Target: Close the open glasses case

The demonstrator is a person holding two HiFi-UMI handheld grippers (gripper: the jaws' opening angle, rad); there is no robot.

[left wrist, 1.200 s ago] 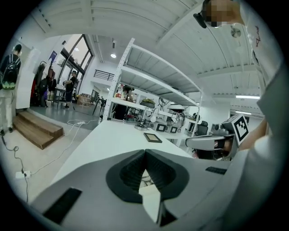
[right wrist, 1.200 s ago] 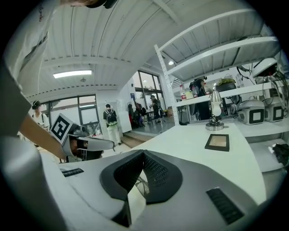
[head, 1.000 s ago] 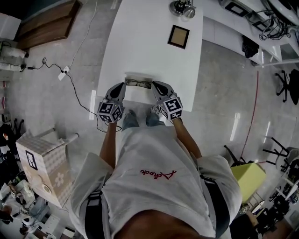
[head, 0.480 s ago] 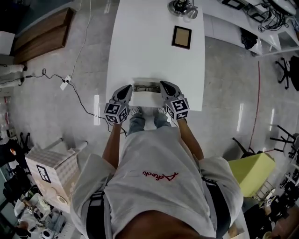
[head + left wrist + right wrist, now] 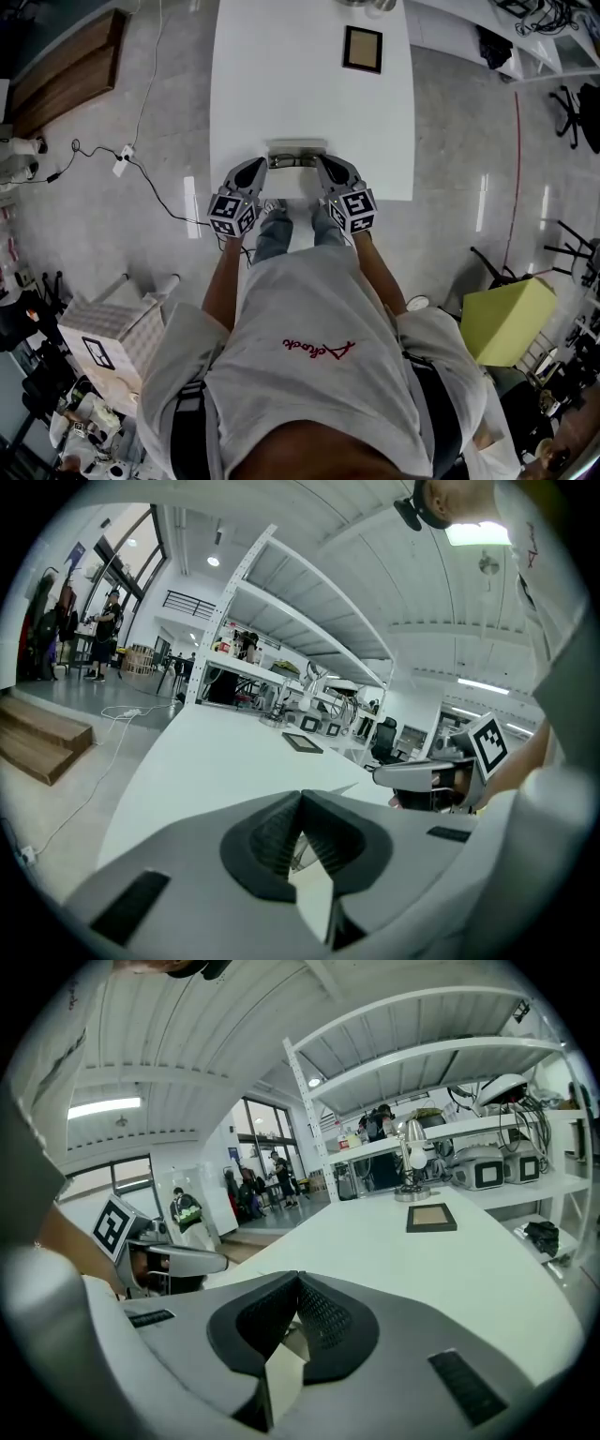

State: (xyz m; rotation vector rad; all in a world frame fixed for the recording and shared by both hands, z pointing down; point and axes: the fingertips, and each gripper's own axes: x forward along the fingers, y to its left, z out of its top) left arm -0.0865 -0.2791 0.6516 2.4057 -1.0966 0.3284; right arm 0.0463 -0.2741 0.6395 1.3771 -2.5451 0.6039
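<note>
Case (image 5: pixel 297 153) lies at the near edge of the white table (image 5: pixel 309 94), between the two grippers, and dark glasses (image 5: pixel 296 161) show in it. The left gripper (image 5: pixel 262 163) is just beside its left end, the right gripper (image 5: pixel 318 161) just beside its right end; I cannot tell if they touch it. In each gripper view the jaws are pressed together at the tips and pinch nothing. A picture frame (image 5: pixel 362 49) lies further up the table, well apart.
</note>
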